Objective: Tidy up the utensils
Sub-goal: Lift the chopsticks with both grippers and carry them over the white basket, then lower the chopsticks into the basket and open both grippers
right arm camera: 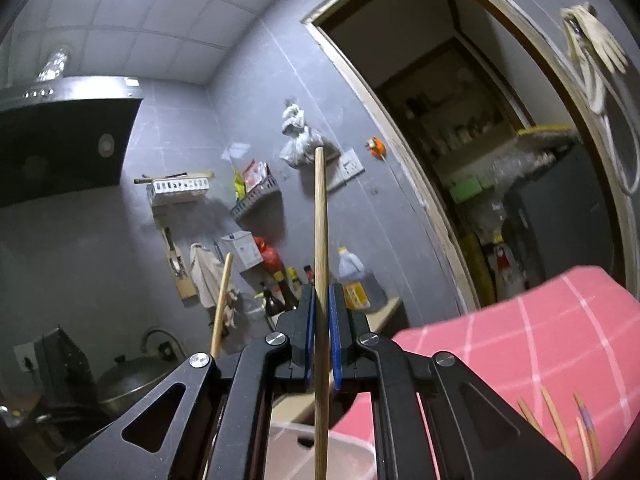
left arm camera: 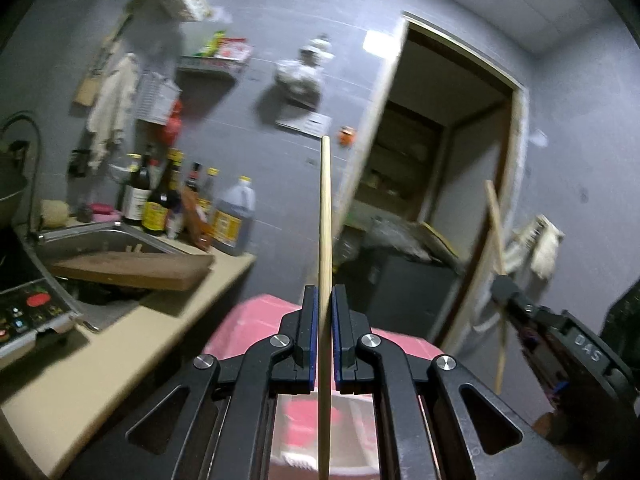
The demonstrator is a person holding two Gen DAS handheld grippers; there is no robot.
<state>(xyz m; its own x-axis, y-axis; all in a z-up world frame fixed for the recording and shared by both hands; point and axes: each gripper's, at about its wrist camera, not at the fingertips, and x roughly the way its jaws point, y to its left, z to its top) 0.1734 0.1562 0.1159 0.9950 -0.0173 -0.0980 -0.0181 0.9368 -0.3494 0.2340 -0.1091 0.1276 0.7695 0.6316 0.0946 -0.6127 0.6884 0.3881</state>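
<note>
In the left wrist view my left gripper (left arm camera: 325,292) is shut on a pale wooden chopstick (left arm camera: 325,208) that stands upright between the blue pads and reaches above and below them. To the right, my right gripper (left arm camera: 500,284) holds a second chopstick (left arm camera: 494,216), slightly tilted. The right wrist view shows that right gripper (right arm camera: 320,290) shut on its chopstick (right arm camera: 320,216), with the left one's chopstick (right arm camera: 222,300) off to the left. Several more chopsticks (right arm camera: 560,424) poke up at the lower right beside a pink checked surface (right arm camera: 540,328).
A beige counter (left arm camera: 120,340) runs along the left with a steel sink (left arm camera: 100,236), a wooden board (left arm camera: 132,268) across it and several sauce bottles (left arm camera: 168,200). An open doorway (left arm camera: 440,160) is ahead right. A range hood (right arm camera: 60,140) hangs over a pot (right arm camera: 124,380).
</note>
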